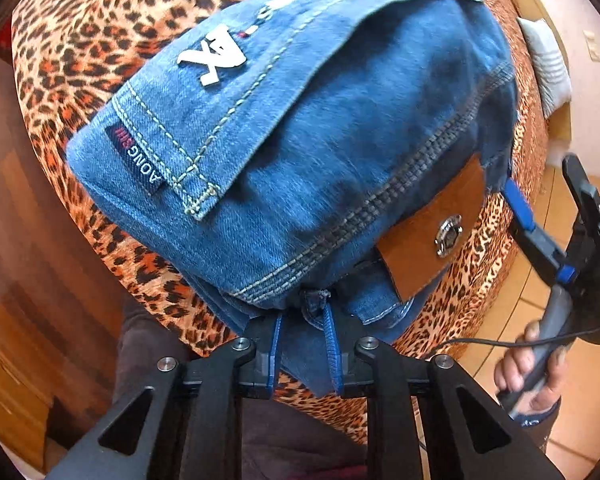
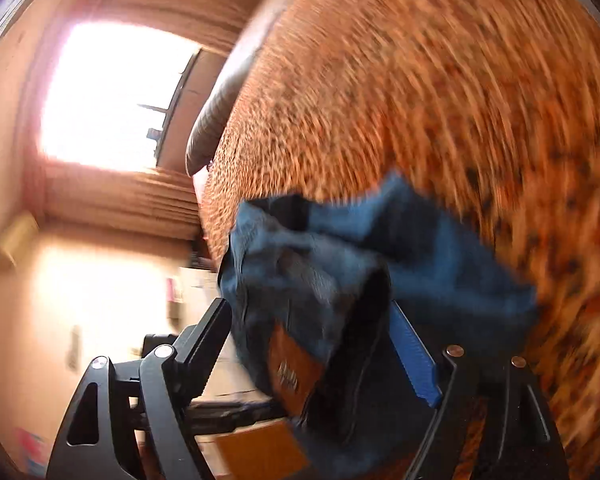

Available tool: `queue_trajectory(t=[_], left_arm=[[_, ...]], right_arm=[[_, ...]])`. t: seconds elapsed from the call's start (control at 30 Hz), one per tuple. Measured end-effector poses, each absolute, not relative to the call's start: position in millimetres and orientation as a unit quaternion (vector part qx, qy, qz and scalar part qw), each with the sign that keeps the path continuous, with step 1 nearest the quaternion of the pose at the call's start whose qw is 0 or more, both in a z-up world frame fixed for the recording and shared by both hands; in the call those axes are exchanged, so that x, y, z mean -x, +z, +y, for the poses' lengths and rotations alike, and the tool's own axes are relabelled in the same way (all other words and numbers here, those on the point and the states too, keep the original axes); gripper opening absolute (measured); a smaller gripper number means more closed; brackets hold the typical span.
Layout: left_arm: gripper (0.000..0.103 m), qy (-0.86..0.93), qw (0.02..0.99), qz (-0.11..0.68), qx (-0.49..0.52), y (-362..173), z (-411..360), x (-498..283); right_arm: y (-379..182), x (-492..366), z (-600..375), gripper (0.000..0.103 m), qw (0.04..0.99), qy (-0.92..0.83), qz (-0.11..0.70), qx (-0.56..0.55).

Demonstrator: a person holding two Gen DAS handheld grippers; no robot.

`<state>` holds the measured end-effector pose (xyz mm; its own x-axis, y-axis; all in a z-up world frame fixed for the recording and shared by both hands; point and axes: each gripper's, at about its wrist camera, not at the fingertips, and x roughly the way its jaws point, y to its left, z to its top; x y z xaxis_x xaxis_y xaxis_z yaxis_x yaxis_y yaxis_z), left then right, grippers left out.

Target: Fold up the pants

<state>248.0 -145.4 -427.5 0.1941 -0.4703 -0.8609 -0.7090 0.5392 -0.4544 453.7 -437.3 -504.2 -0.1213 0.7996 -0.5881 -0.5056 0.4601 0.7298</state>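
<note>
So I've got the jeans (image 1: pixel 300 152) bunched into a thick folded bundle on the leopard-print cover (image 1: pixel 80 40), waistband end toward me. In the left wrist view the left gripper (image 1: pixel 305 344) has its jaws pinched in on a bit of denim at the near edge, right by the belt loop, so I'm calling that a hold on the pants. The brown leather patch (image 1: pixel 432 232) with its metal stud sits just right of that grip, and the back pocket with the white logo (image 1: pixel 214 58) faces up.

The right gripper (image 1: pixel 540 208) is off at the right edge of the bundle. Its own camera is badly motion-blurred, but the jaws look spread wide, with denim and the leather patch lying between the fingers (image 2: pixel 412 352) and nothing clamped. So open, as far as I can judge.

My read: one more fold is underway, or the bundle is being squared up. To do it well, I'd say:

- Get the right jaws around all the layers at the waistband corner, not just the top flap, or the stack will slide apart.
- Stay off the leather patch and stud, since stiff bits slip out of a pinch.
- Close fully before lifting, and keep both grips level so the edge stays straight.
- Move slowly. That blur says the right side is swinging fast, and denim this thick will flop open.
- Lay it down and press flat before letting go.
</note>
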Motion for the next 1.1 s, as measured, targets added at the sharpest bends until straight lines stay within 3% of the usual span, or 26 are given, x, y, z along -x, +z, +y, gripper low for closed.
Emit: queue_trajectory(t=[0.1, 0.13, 0.2, 0.3, 0.37, 0.47, 0.57, 0.63, 0.67, 0.7, 0.73, 0.97, 1.0, 1.03, 1.07, 1.1], left_arm=[[0.018, 0.098, 0.612, 0.629, 0.469, -434.8, -137.9, -252.1], [0.018, 0.097, 0.612, 0.630, 0.469, -435.6, -141.3, -257.5], [0.017, 0.100, 0.614, 0.632, 0.463, -433.8, -141.6, -259.0], [0.017, 0.082, 0.615, 0.622, 0.478, -413.5, -145.5, -259.3], [0.019, 0.064, 0.627, 0.619, 0.468, -400.1, -150.9, -262.7], [0.028, 0.086, 0.643, 0.627, 0.431, -405.1, -153.8, -273.5], [0.033, 0.091, 0.630, 0.579, 0.510, -410.6, -144.9, -256.5], [0.061, 0.108, 0.626, 0.537, 0.556, -413.4, -140.0, -240.3], [0.066, 0.126, 0.616, 0.516, 0.581, -419.5, -137.4, -232.1], [0.065, 0.131, 0.608, 0.508, 0.596, -424.5, -136.3, -229.8], [0.064, 0.127, 0.595, 0.498, 0.618, -432.4, -135.9, -230.1], [0.061, 0.115, 0.578, 0.490, 0.642, -452.2, -153.3, -253.3], [0.051, 0.117, 0.582, 0.487, 0.640, -453.7, -153.6, -260.5], [0.035, 0.119, 0.585, 0.490, 0.635, -456.3, -152.4, -268.6], [0.025, 0.118, 0.587, 0.490, 0.633, -458.4, -155.7, -273.8], [0.019, 0.116, 0.591, 0.487, 0.632, -456.2, -153.6, -279.5]], right_arm=[[-511.5, -457.3, -410.8, 0.082, 0.663, 0.503, 0.550, -0.072], [-518.8, -458.3, -402.9, 0.076, 0.654, 0.506, 0.559, -0.061], [-531.7, -456.5, -390.1, 0.035, 0.626, 0.517, 0.581, -0.061], [-534.1, -453.5, -407.6, 0.025, 0.573, 0.529, 0.601, -0.176], [-529.6, -445.4, -433.5, 0.024, 0.530, 0.543, 0.595, -0.266], [-550.6, -440.5, -459.7, 0.028, 0.521, 0.509, 0.611, -0.311], [-572.3, -444.8, -467.4, 0.030, 0.567, 0.459, 0.640, -0.241], [-566.0, -443.0, -475.0, 0.045, 0.571, 0.474, 0.629, -0.232], [-559.2, -443.3, -475.3, 0.066, 0.579, 0.482, 0.617, -0.226], [-550.6, -443.1, -477.2, 0.079, 0.593, 0.489, 0.602, -0.216], [-541.1, -445.0, -475.3, 0.081, 0.604, 0.496, 0.589, -0.205], [-513.1, -465.1, -440.4, 0.081, 0.641, 0.512, 0.560, -0.116], [-512.7, -466.7, -430.3, 0.077, 0.638, 0.520, 0.558, -0.104], [-517.0, -469.1, -417.7, 0.071, 0.634, 0.530, 0.557, -0.083], [-521.1, -470.9, -405.6, 0.043, 0.632, 0.535, 0.557, -0.063], [-523.0, -472.7, -397.8, 0.027, 0.624, 0.534, 0.567, -0.061]])
